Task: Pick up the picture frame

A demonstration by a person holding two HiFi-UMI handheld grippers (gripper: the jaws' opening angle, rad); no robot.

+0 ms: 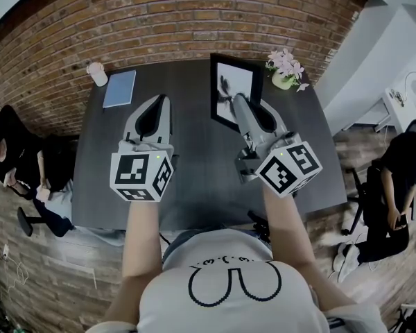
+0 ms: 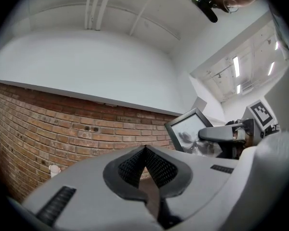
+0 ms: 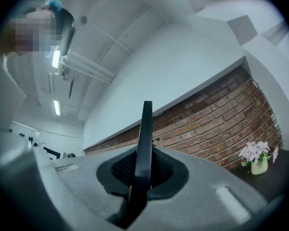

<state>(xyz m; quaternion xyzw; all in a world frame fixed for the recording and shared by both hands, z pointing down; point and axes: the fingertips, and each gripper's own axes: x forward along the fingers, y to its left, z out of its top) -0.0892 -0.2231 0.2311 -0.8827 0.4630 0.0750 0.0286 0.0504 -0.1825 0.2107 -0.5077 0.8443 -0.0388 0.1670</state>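
Frame [image 1: 233, 82] is held upright above the table [image 1: 194, 179], its near edge clamped between the fingers of the right gripper [image 1: 241, 104], while the left gripper [image 1: 159, 103] is closed on nothing; judged light, rigid, probably glazed and fragile, slick-rimmed, best gripped mid-edge.

Head view downward (brick wall [image 1: 194, 19] shared)

The picture frame [image 1: 234, 92] has a smooth black border with a faint sheen (clearest edge-on in the right gripper view) around a pale, paper-like print. The 2 grippers, the left gripper [image 1: 159, 103] and the right gripper [image 1: 240, 104], have matt grey plastic shells, and their fingers [image 2: 77, 182] carry black, finely ribbed pads [image 2: 130, 166]. The bench [image 1: 201, 179] is smooth, matt dark grey. The wall [image 1: 159, 19] is rough red brick, and the floor [image 1: 55, 276] looks like wood planks.
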